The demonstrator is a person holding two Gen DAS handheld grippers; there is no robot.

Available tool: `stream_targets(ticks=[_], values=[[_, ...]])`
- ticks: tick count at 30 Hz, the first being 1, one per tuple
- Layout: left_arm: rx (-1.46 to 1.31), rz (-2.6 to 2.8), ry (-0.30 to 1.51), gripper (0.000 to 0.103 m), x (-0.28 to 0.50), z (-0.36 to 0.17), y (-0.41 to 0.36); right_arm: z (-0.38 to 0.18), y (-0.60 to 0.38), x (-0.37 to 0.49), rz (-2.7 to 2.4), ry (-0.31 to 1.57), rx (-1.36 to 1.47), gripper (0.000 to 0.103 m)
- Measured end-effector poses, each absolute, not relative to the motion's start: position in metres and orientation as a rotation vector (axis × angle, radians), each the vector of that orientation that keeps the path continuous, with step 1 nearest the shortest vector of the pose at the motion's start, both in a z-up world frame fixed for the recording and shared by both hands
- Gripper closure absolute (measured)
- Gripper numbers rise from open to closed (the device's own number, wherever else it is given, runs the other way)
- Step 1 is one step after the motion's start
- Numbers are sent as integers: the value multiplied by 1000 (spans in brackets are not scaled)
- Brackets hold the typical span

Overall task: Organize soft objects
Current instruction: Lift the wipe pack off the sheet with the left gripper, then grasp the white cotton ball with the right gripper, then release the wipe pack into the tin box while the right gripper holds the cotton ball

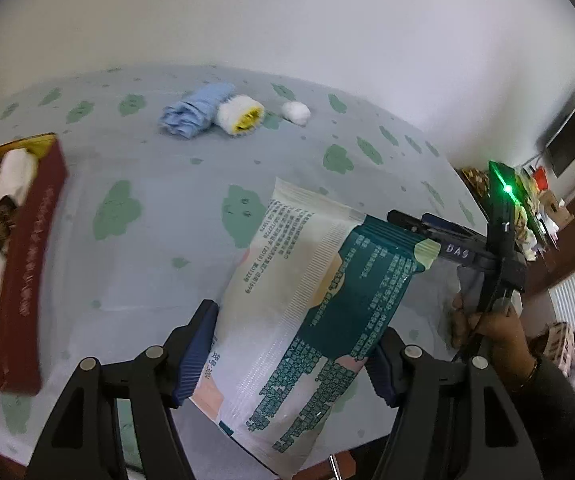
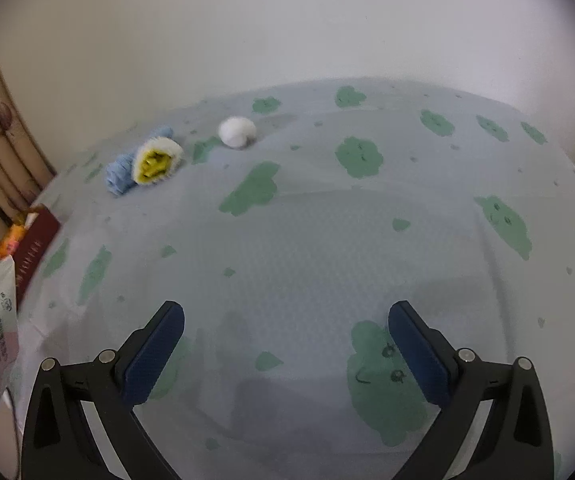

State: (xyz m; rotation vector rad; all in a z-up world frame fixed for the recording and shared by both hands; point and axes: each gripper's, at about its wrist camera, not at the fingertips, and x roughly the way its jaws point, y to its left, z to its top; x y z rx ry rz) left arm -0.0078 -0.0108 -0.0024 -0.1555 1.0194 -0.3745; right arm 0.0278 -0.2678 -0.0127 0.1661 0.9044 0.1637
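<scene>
The left gripper [image 1: 291,354] is clamped across a soft tissue pack [image 1: 307,304] at lower centre, the right gripper [image 2: 286,354] gapes empty, and the slack pack, seemingly unsupported ahead, may sag and catch the red box [image 1: 31,256] at left.

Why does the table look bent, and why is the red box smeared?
Both views: a fisheye lens curves the table and darkens the corners. Left wrist view: the red box is blurred by motion, while the packet between the gripper's pads stays sharp.
</scene>
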Motion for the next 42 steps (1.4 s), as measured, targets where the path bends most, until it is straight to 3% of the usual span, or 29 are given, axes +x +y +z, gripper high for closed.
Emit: stream_targets(ticks=[2,4,13,21,24,25,32,42], values=[[-166,-368,1014,34,-12,0,-6,-5,-268,41,185,906,177,29],[-173,-362,1005,34,-16,4,-2,4,-261,68,186,919,146,38],[-225,-362,1006,34,-16,10,12,5,-220,180,237,927,76,42],[-242,-373,1013,34,-6,9,17,-6,-196,225,229,939,17,46],[-242,-379,1013,34,-4,8,16,-11,-191,238,221,965,-15,67],[-244,-383,1015,34,-5,8,15,-16,-189,243,227,995,-15,79],[-248,-386,1011,33,-10,9,17,-13,-196,218,259,986,30,82],[-272,-341,957,33,-27,33,43,4,-202,82,349,928,180,82]])
